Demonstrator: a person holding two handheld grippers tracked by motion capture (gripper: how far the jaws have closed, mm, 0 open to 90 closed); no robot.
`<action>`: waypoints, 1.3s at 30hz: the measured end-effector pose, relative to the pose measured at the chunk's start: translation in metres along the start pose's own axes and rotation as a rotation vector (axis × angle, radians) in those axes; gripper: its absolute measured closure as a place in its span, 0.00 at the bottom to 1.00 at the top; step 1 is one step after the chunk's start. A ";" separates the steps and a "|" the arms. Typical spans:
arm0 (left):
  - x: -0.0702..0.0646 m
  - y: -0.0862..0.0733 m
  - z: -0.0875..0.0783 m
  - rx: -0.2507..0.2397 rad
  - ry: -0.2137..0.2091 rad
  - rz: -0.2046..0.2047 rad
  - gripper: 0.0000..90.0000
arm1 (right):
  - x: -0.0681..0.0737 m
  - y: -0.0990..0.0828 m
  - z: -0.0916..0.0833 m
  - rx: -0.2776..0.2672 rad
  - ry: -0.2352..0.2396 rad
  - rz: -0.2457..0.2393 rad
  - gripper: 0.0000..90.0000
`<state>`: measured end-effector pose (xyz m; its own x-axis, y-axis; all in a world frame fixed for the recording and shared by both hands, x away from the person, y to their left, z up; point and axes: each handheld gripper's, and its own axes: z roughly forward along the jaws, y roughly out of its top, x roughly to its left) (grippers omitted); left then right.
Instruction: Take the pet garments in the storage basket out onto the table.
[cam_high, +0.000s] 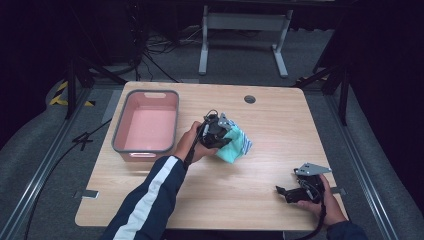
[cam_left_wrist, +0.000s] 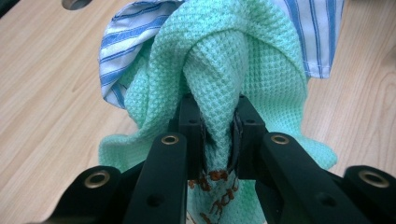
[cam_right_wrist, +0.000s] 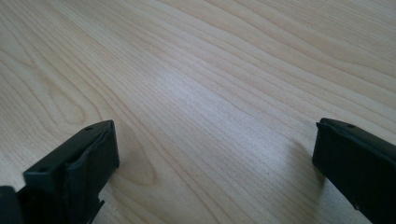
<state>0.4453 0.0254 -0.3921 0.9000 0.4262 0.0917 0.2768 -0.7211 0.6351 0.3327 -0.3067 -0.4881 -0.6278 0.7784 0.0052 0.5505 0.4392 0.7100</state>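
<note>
A mint green waffle-weave cloth (cam_high: 231, 148) lies bunched near the middle of the table, with a blue-and-white striped cloth (cam_high: 244, 142) under and behind it. My left gripper (cam_high: 221, 137) is shut on a fold of the green cloth (cam_left_wrist: 217, 93), which bulges up between the jaws; the striped cloth (cam_left_wrist: 123, 42) shows behind. My right gripper (cam_high: 281, 191) rests low near the table's front right, jaws wide open over bare wood (cam_right_wrist: 210, 107), nothing between them.
A pink bin with a grey rim (cam_high: 146, 125) stands at the left of the table, open and hollow. A round cable hole (cam_high: 249, 99) sits near the far edge. A metal frame stand (cam_high: 242, 35) is on the floor beyond.
</note>
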 end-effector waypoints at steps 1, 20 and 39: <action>-0.001 -0.001 0.002 0.003 -0.005 0.003 0.86 | 0.000 0.000 0.000 0.000 0.000 0.000 0.01; -0.010 -0.006 0.028 0.052 -0.029 0.000 0.78 | 0.000 0.000 0.000 0.001 0.000 0.000 0.01; -0.016 -0.002 0.026 0.051 -0.018 -0.001 0.59 | 0.000 0.000 0.000 0.001 0.000 0.000 0.01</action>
<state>0.4393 0.0057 -0.4144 0.9055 0.4172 0.0775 0.2937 -0.7481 0.5951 0.3325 -0.3067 -0.4881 -0.6278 0.7784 0.0047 0.5509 0.4401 0.7091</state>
